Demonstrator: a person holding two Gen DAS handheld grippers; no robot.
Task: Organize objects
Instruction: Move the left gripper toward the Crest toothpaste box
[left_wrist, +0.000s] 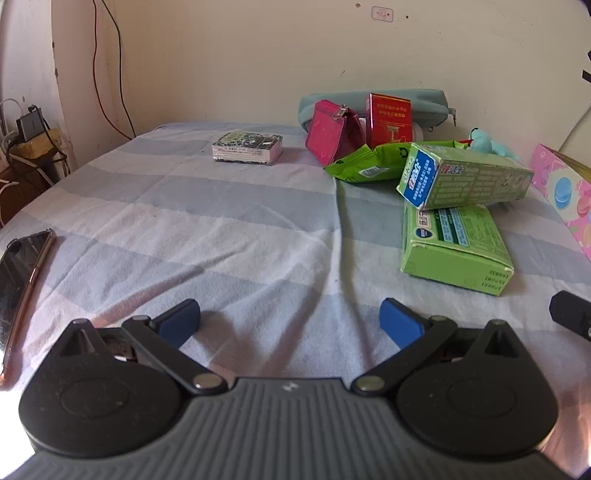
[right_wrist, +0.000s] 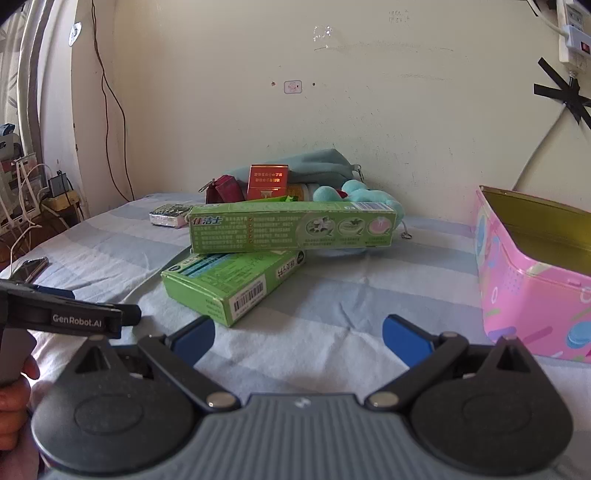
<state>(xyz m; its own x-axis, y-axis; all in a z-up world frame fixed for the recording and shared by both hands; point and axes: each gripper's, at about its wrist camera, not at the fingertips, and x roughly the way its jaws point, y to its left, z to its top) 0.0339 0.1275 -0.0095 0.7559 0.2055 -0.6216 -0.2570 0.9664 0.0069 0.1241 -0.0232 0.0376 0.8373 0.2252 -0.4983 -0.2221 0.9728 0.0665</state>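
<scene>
Your left gripper and right gripper both tilt down over the striped sheet, jaws spread wide, empty; the stacked green boxes lie at twelve o'clock, the pink tin at two

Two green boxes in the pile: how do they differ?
The long green box lies on top, crossing the pile; the short green box sits under it, flat on the bedsheet. The long one is slimmer and shows round pictures; the short one shows a barcode end. Both are green printed cartons.
</scene>
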